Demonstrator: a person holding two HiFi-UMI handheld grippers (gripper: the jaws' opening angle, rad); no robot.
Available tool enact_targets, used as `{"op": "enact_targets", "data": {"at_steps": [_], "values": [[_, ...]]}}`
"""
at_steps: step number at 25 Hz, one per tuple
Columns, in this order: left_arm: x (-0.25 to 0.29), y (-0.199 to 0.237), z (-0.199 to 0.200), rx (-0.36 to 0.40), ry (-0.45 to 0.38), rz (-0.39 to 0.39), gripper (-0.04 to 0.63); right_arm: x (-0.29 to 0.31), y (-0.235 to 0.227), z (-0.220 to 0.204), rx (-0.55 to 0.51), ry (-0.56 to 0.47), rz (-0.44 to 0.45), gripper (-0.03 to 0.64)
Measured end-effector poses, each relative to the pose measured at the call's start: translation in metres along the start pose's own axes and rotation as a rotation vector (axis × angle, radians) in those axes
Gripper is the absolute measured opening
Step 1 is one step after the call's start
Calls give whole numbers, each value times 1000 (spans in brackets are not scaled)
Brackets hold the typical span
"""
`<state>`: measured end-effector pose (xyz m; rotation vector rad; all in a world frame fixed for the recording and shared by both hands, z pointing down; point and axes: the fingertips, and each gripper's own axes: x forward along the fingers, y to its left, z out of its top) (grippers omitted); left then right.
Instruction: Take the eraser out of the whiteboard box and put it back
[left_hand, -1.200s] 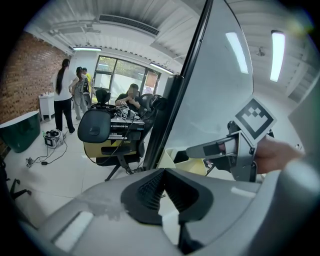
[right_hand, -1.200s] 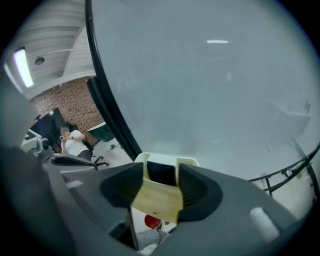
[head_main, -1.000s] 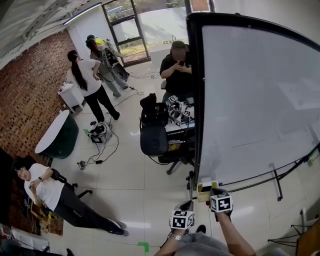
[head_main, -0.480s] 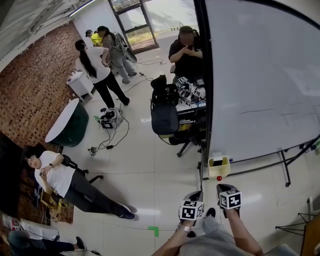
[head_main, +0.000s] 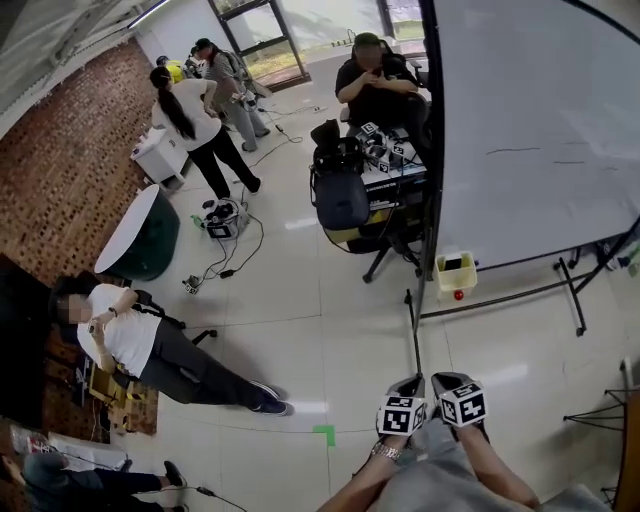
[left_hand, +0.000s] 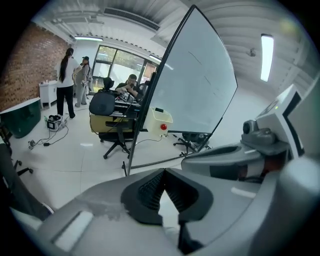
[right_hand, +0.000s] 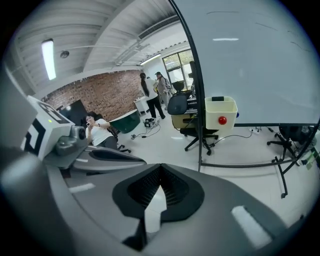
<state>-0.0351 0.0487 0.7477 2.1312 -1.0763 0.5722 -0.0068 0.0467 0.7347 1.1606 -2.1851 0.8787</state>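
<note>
The cream whiteboard box (head_main: 455, 276) with a red dot hangs on the whiteboard's (head_main: 530, 130) left post, well ahead of both grippers. A dark eraser (head_main: 453, 264) sits in its top. The same box (left_hand: 159, 121) shows in the left gripper view, and the box (right_hand: 221, 114) with the eraser (right_hand: 217, 99) in the right gripper view. My left gripper (head_main: 409, 384) and right gripper (head_main: 446, 379) are held side by side low in the head view, far short of the box. The left gripper (left_hand: 162, 173) is shut and empty. So is the right gripper (right_hand: 160, 168).
The whiteboard stand's legs (head_main: 560, 290) spread over the white floor. An office chair with a bag (head_main: 340, 200) and a cluttered desk (head_main: 390, 160) stand left of the board. A person (head_main: 130, 340) sits on the floor at left, and others stand further back. A green tape mark (head_main: 324, 435) lies close by.
Both grippers have drawn back from the box, which was just in front of them and now lies well ahead. The whole view has backed away from the whiteboard.
</note>
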Motion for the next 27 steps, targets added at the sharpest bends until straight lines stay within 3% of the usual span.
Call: {"op": "enact_targets", "data": {"at_steps": [9,12,18,27], "values": [[-5,-16,36,65,-65,10,3,-29,5,43,-21,-118,32,3],[6,-30,34,70,-45,-1,3,-34,-2,36,-42,-104,39,3],[19,-55,43,115,-59,-20,3,-45,-36,24,36,-97,33,3],[22,-65,42,106,-67,7,3,-46,-39,17,-9,-65,69,3]]}}
